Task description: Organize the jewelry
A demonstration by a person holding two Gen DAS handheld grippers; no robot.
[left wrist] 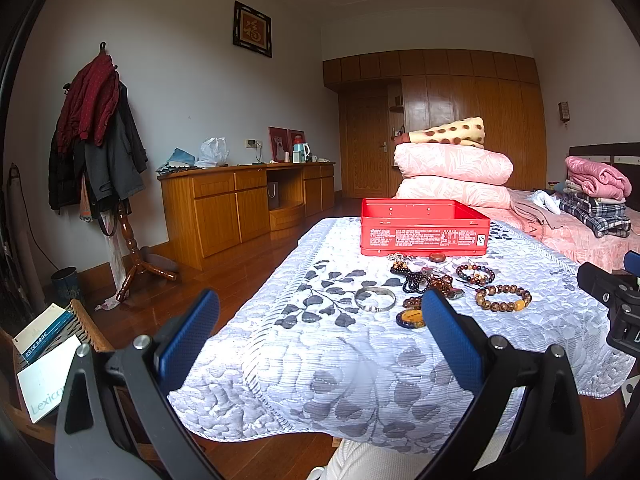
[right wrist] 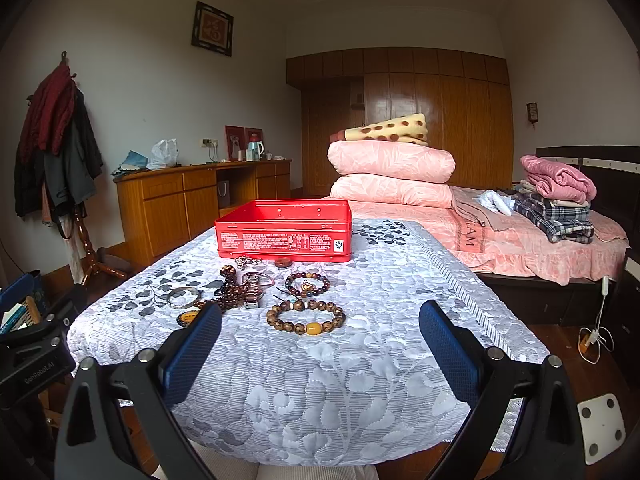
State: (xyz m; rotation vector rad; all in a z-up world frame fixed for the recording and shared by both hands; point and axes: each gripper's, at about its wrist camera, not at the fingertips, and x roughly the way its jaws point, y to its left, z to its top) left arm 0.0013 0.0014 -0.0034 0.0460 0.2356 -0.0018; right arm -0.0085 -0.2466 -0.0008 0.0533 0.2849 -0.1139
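Observation:
A red open tin box [left wrist: 424, 232] [right wrist: 285, 236] stands on a table under a grey leaf-print cloth [left wrist: 320, 360] [right wrist: 320, 392]. In front of it lies jewelry: a silver bangle [left wrist: 375, 299] [right wrist: 183, 297], a brown bead bracelet with a yellow bead [left wrist: 503, 298] [right wrist: 306, 317], a mixed bead bracelet [left wrist: 475, 274] [right wrist: 307, 284], dark bead strands [left wrist: 420, 280] [right wrist: 236, 294], a yellow pendant [left wrist: 412, 318] [right wrist: 188, 317] and a small red ring [left wrist: 437, 257] [right wrist: 282, 262]. My left gripper [left wrist: 320, 320] and right gripper [right wrist: 320, 332] are open and empty, short of the jewelry.
A bed [right wrist: 540, 240] with folded pink quilts [left wrist: 452, 176] [right wrist: 392, 172] and clothes lies behind the table. A wooden sideboard [left wrist: 248, 204] lines the left wall, with a coat stand [left wrist: 100, 140] beside it. A basket with notebooks [left wrist: 48, 352] sits at the left.

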